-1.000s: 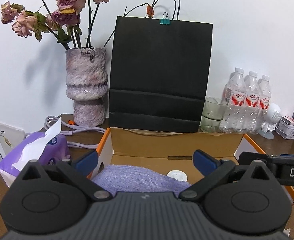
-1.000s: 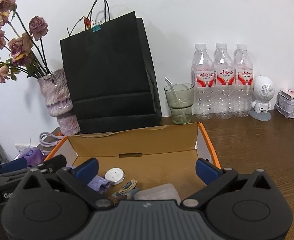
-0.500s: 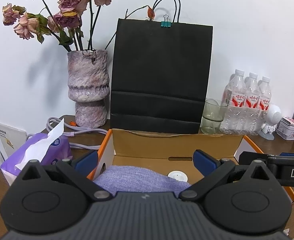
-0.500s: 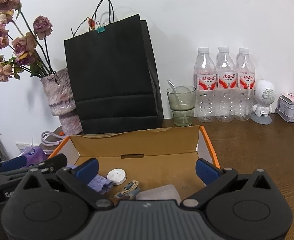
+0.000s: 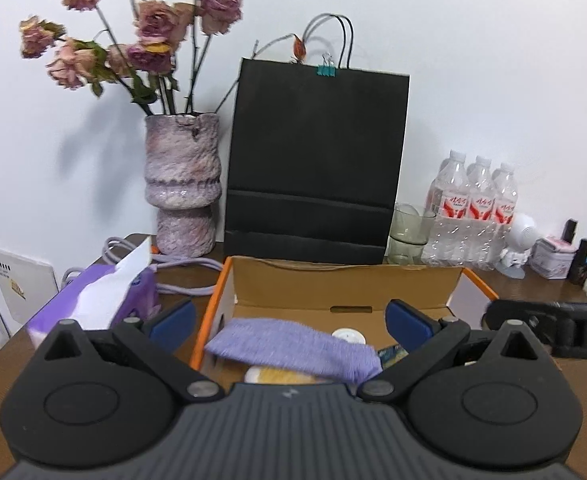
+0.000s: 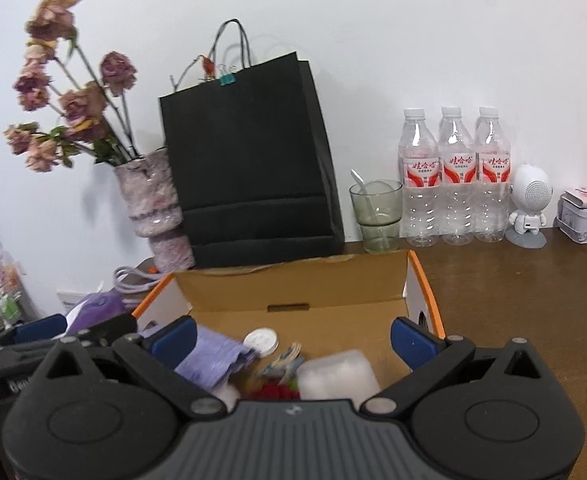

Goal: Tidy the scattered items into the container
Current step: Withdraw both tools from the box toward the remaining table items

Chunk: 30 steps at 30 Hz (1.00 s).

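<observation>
Left wrist view, purple cloth (image 5: 293, 346) in cardboard box (image 5: 345, 284), between wide-spread empty jaws.

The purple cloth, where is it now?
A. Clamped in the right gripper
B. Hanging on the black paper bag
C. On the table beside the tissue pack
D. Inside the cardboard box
D: the purple cloth lies inside the cardboard box, near a white round cap, and both grippers are open.
</observation>
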Each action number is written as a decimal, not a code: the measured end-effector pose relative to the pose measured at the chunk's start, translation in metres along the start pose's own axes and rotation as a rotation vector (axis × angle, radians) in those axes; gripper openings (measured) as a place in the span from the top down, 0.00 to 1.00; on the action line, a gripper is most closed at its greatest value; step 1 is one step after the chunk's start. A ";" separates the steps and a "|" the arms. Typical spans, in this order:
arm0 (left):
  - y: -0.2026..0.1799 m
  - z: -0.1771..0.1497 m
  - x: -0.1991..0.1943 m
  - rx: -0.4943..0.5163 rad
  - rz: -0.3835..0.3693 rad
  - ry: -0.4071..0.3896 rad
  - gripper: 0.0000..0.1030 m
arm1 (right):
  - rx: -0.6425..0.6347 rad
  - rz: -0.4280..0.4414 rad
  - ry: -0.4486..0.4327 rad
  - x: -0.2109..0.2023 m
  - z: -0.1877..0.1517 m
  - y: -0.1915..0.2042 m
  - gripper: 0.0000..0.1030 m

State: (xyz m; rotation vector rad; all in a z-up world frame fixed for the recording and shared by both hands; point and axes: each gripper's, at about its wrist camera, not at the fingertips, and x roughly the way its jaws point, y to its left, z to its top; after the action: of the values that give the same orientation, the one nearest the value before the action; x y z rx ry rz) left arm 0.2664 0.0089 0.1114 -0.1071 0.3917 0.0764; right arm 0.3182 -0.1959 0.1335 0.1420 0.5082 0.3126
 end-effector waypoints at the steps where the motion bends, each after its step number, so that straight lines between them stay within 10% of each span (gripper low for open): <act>1: 0.005 -0.001 -0.008 -0.012 -0.003 -0.002 0.00 | -0.012 -0.002 0.001 -0.008 -0.004 0.000 0.00; 14: 0.027 -0.065 -0.070 0.043 -0.061 0.129 0.00 | -0.202 -0.131 0.055 -0.097 -0.091 -0.008 0.00; 30: 0.013 -0.118 -0.080 0.156 -0.130 0.222 0.00 | -0.211 -0.027 0.158 -0.084 -0.158 0.035 0.06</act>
State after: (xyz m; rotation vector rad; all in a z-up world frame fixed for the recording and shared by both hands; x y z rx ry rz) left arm 0.1471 0.0034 0.0330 0.0133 0.6094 -0.0949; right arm 0.1607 -0.1813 0.0427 -0.0956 0.6290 0.3503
